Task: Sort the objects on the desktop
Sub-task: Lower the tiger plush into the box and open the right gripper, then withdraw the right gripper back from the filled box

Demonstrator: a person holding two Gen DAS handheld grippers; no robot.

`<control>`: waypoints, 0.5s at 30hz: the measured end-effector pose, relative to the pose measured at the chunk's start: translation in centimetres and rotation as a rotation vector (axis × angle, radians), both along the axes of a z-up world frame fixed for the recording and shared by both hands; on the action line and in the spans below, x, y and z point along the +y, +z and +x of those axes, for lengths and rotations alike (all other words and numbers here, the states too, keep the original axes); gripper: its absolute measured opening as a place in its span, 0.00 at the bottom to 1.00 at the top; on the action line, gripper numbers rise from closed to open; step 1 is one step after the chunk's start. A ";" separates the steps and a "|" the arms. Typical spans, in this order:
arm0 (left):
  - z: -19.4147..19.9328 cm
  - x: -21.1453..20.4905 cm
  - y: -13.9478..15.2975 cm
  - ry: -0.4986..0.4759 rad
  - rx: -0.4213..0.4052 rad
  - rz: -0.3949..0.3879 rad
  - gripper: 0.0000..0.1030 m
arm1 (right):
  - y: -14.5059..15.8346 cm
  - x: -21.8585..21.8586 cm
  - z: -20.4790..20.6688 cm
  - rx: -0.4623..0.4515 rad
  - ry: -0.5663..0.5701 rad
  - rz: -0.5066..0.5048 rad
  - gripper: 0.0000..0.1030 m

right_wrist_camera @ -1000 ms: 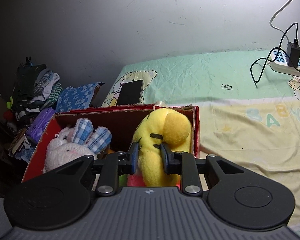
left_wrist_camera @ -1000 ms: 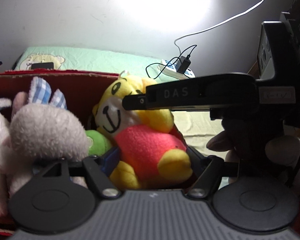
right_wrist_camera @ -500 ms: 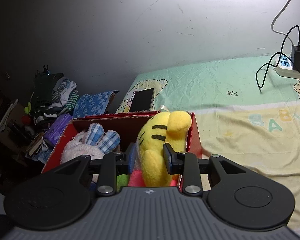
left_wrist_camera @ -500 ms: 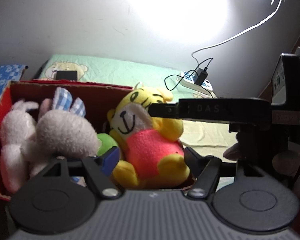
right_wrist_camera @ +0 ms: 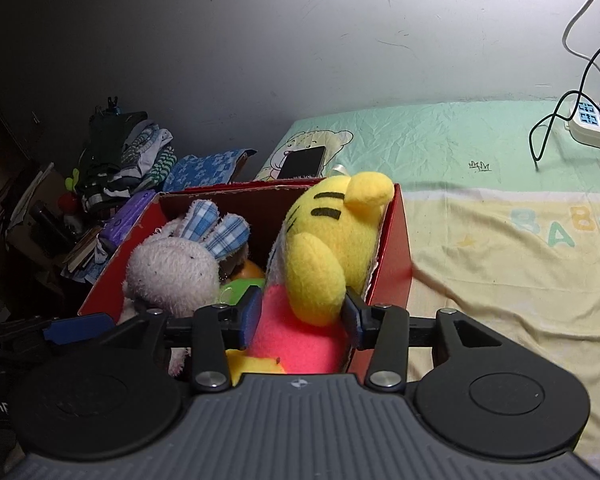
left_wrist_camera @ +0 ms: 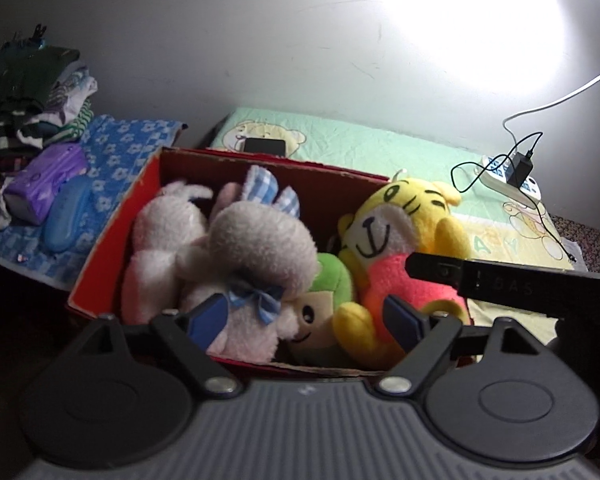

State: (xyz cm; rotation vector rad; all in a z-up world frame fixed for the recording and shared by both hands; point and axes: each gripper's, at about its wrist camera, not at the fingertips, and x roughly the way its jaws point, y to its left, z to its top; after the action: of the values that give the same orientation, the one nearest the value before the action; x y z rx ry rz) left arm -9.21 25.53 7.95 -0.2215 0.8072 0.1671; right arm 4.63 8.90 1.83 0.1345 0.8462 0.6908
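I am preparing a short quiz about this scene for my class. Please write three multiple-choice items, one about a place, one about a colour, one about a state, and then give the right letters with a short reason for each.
1. Where does the black phone lie?
A. inside the red box
B. on the green sheet behind the red box
C. on the pile of clothes

2. What colour is the bow on the pink rabbit plush?
A. blue
B. red
C. yellow

3. In what state is the right hand-held gripper?
A. shut on the yellow tiger plush
B. shut on the power strip
C. open, its fingers on either side of the yellow tiger plush

Answers: 1 B, the phone rests on the sheet beyond the far wall of the red box. 2 A, the left wrist view shows a blue bow. 3 C, the fingers stand apart around the yellow tiger plush, not pressing it.
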 end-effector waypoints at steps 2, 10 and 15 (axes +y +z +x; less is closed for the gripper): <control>0.1 0.2 0.0 -0.009 0.007 0.017 0.86 | 0.2 -0.2 -0.7 0.001 -0.036 0.000 0.45; -0.4 1.6 -0.1 -0.065 0.036 0.037 0.89 | 1.2 0.6 -4.2 -0.034 -0.164 -0.027 0.45; -0.5 2.3 0.0 -0.075 0.061 0.062 0.89 | 1.5 1.0 -5.9 -0.049 -0.251 -0.044 0.45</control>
State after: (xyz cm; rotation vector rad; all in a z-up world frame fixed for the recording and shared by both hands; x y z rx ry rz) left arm -9.74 27.78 7.99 -0.1277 0.8682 0.1285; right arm -1.31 9.92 3.28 0.1800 0.7815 0.4377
